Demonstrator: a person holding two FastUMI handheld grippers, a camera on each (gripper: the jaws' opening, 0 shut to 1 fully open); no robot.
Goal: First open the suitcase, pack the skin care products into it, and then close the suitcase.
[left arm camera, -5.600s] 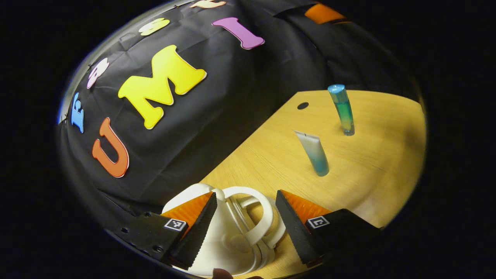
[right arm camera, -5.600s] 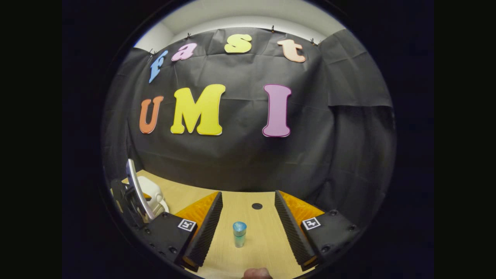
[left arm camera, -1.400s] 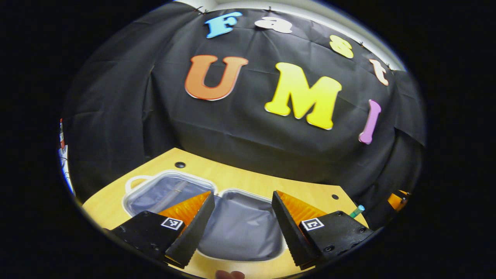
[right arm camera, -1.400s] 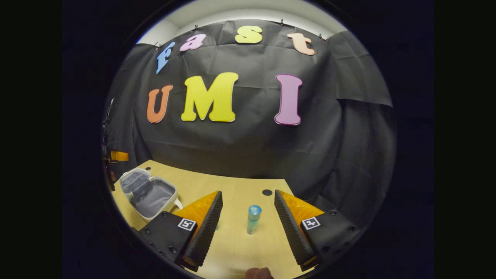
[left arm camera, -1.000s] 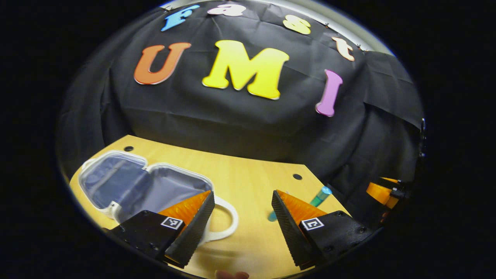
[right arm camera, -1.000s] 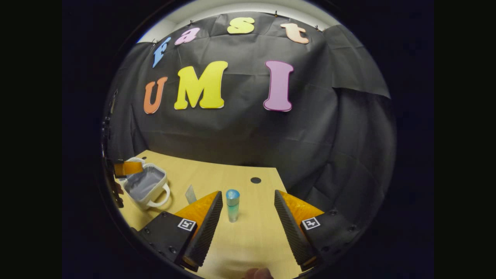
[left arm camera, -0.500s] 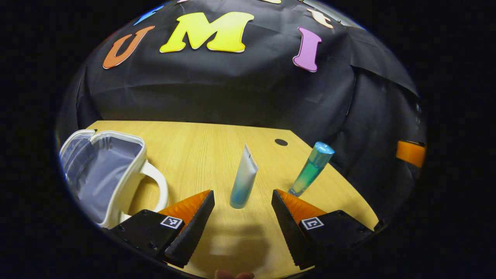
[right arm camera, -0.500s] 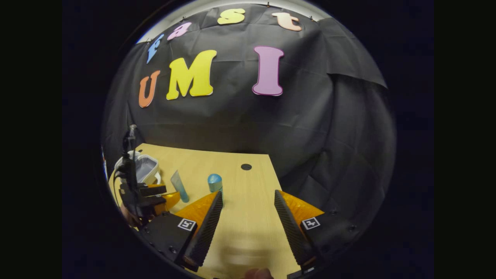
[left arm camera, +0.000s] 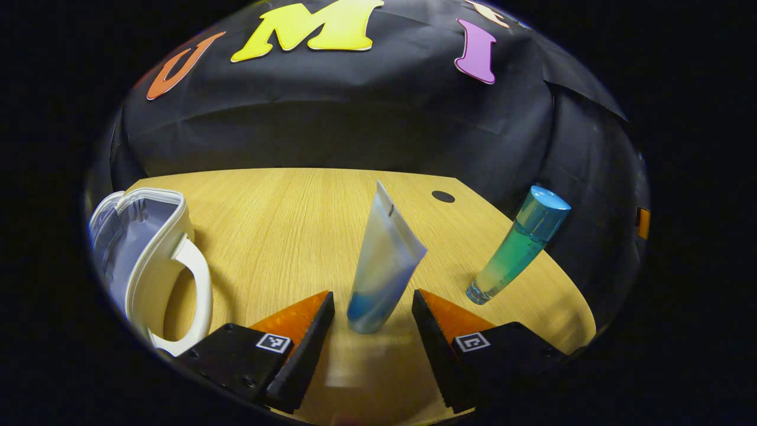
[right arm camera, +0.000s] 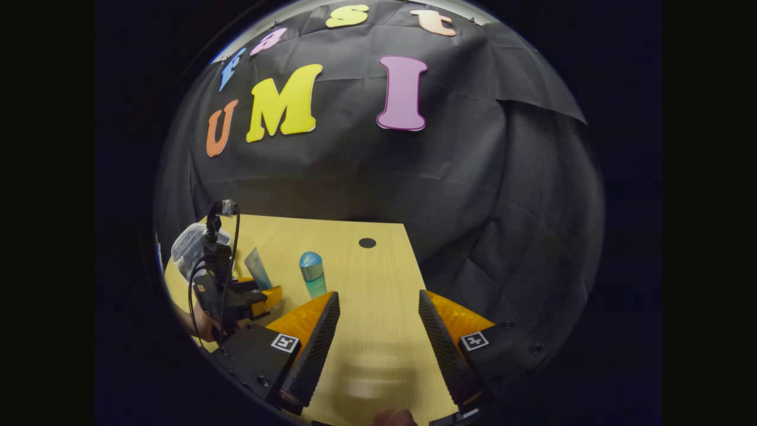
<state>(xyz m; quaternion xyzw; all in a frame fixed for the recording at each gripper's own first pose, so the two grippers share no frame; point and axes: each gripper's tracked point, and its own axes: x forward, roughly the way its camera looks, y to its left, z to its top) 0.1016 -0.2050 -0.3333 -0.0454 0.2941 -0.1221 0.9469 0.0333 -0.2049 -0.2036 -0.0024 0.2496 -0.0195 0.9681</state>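
Left gripper (left arm camera: 371, 316) (jaws apart) flanks upright tube (left arm camera: 383, 266)

Worktop (left arm camera: 272, 225) matt light wood grain, tube (left arm camera: 384, 266) smooth satin plastic, bottle (left arm camera: 517, 245) glossy translucent plastic, suitcase (left arm camera: 148, 260) smooth white shell, grey cloth lining.

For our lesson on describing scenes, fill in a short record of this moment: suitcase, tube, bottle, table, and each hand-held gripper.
suitcase: white, open, grey lining, on the table
tube: standing on its cap, leaning, between the left fingers, not yet gripped
bottle: blue cap, green liquid, upright beside the tube
table: light wood
left hand-held gripper: open, around the tube's base
right hand-held gripper: open, over bare table, holding nothing
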